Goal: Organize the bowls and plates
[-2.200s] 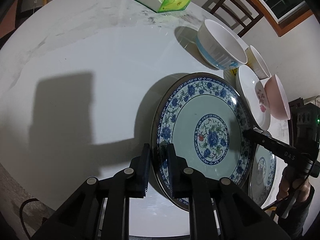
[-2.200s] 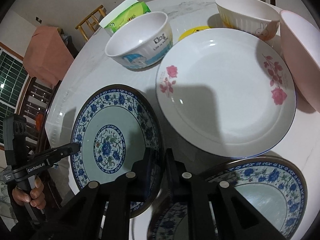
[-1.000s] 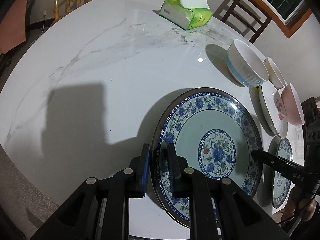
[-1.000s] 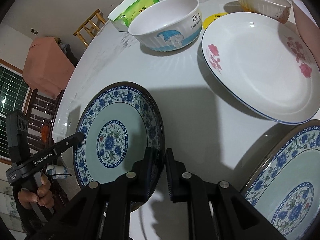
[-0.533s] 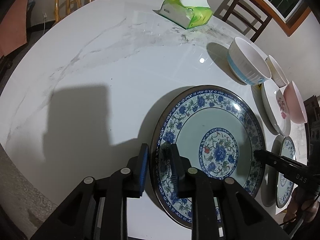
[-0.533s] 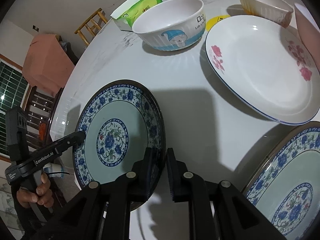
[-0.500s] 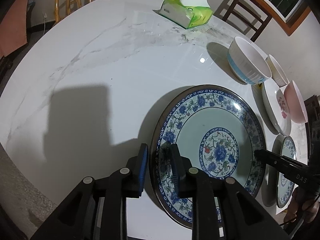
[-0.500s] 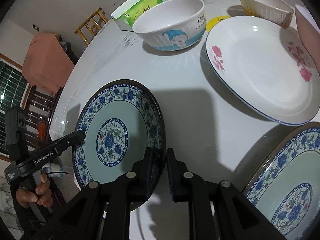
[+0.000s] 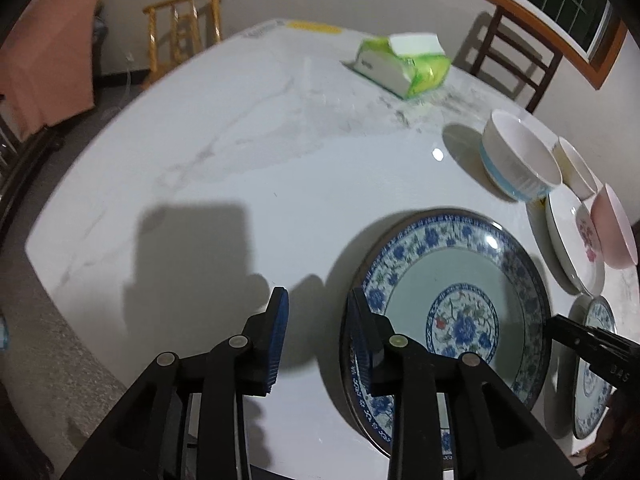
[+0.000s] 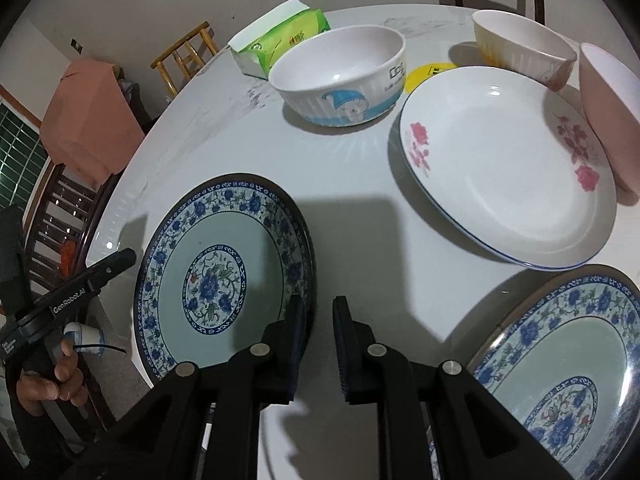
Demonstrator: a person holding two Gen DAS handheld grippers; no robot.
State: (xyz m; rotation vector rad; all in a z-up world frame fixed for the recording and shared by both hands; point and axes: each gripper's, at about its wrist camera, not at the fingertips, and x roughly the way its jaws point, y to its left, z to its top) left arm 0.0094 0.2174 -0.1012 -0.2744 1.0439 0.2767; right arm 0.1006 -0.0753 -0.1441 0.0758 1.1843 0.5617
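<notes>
A blue-patterned plate (image 9: 452,308) lies flat on the white marble tabletop (image 9: 240,168), its near rim just beside the inner finger of the left claw (image 9: 316,320), whose jaws are opening with only bare tabletop and shadow between them, the pads pressing on nothing. The right claw (image 10: 318,332) stands narrow at the opposite rim of the same plate, one pad right at the edge and the other on the outer side, though whether it pinches the rim cannot be told. The two claws flank the plate, probably because a wide, shallow dish is steadier carried from both sides. Ahead and to the right of the right claw wait a rose-printed plate (image 10: 508,168), a second blue plate (image 10: 560,364), a cartoon bowl (image 10: 340,76), a cream bowl (image 10: 524,52) and a pink bowl (image 10: 608,100), apparently the pieces left to sort; a green tissue pack (image 10: 280,40) sits beyond them
</notes>
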